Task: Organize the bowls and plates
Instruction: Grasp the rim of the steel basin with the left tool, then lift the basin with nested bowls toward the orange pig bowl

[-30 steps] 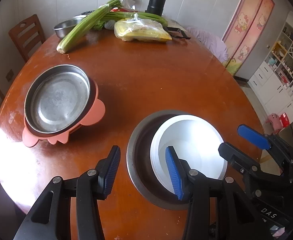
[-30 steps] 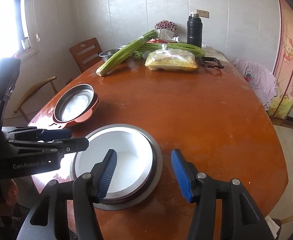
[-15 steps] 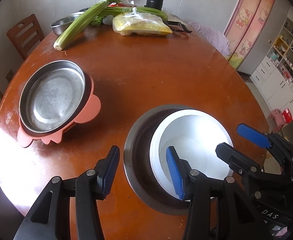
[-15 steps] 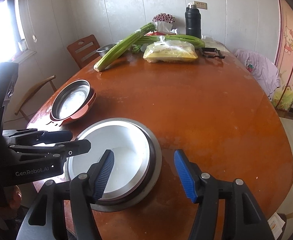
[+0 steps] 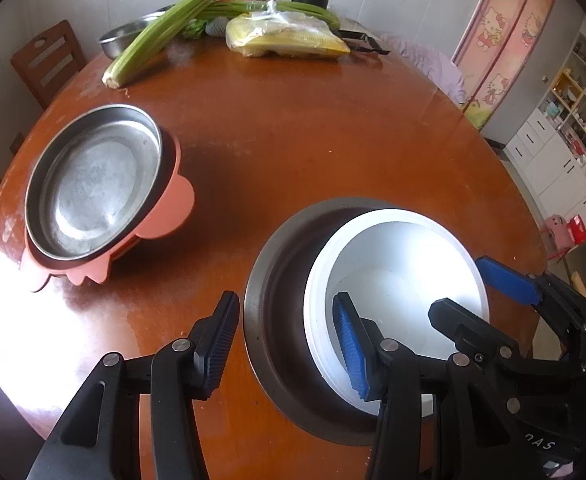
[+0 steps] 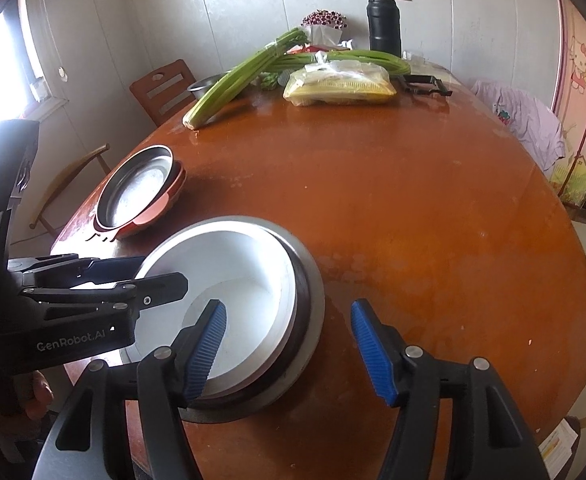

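the left gripper (image 5: 285, 344) stands fairly wide and grips nothing: its jaws straddle the left rims of the white bowl (image 5: 397, 280) and the steel plate (image 5: 277, 320) under it, one pad inside the bowl, one outside over the table (image 5: 293, 140). the right gripper (image 6: 289, 348) has its jaws opening, astride the same rims at lower centre of its view, pads not pressing.

to do this well, i judge both should sink evenly before closing, biting the plate's rim and not only the bowl, or the stack may tip.

the steel dish on its pink tray (image 5: 93, 192) sits left of centre, near the table's edge. the middle of the table is bare; celery (image 5: 165, 28) and a yellow bag (image 5: 285, 36) lie far off at the top.
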`<state>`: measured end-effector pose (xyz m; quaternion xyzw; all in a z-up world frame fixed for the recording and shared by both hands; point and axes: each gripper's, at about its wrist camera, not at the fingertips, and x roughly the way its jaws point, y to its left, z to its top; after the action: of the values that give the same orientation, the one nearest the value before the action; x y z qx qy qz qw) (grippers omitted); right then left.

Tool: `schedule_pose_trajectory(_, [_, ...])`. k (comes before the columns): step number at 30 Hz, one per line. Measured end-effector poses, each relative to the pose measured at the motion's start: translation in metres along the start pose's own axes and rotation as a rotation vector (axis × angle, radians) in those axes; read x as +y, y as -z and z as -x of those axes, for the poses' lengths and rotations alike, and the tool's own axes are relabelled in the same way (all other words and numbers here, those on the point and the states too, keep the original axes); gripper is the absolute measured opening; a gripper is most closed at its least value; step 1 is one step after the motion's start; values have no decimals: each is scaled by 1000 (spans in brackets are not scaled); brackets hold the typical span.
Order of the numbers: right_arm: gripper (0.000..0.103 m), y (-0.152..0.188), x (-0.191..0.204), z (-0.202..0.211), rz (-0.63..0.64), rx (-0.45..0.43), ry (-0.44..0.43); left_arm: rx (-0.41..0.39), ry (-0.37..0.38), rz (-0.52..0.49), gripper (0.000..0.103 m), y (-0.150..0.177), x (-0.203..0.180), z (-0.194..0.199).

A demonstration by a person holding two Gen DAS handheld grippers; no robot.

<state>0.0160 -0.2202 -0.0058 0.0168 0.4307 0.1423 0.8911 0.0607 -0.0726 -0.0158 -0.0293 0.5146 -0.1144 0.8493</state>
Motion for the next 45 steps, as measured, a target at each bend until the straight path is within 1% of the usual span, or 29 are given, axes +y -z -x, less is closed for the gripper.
schedule_pose_trajectory(2, [64, 0, 0, -3, -2, 10, -2, 3, -6, 5, 61, 0, 1, -4])
schedule_pose_trajectory(3, [65, 1, -1, -5, -5, 15, -3, 5, -8, 5, 61, 1, 2, -5])
schedule_pose_trajectory(7, [65, 3, -1, -12, -14, 34, -20, 12, 10, 17, 62, 2, 4, -9])
schedule_pose_trajectory(12, [65, 4, 1, -18, -17, 48, -40, 32, 10, 18, 62, 4, 5, -18])
schedule_pose_trajectory(22, [65, 5, 1, -24, -48, 63, -107, 35, 44, 43, 62, 4, 6, -23])
schedule_pose_trajectory(24, [64, 5, 1, -24, -46, 58, -113, 38, 49, 46, 62, 3, 6, -23])
schedule_pose_trajectory(25, [64, 5, 2, -24, -46, 57, -112, 41, 57, 48, 59, 3, 6, -23])
schedule_pose_trajectory(27, [64, 5, 2, -24, -45, 53, -118, 44, 75, 49, 51, 4, 6, -22])
schedule_pose_trajectory(28, [63, 5, 3, -23, -45, 52, -124, 45, 84, 48, 44, 4, 4, -21])
schedule_pose_trajectory(34, [62, 4, 7, -23, -41, 54, -130, 45, 80, 56, 44, 4, 7, -17])
schedule_pose_trajectory(45, [62, -14, 34, -12, 11, 15, -142, -18, 70, 83, 45, -3, 32, 13])
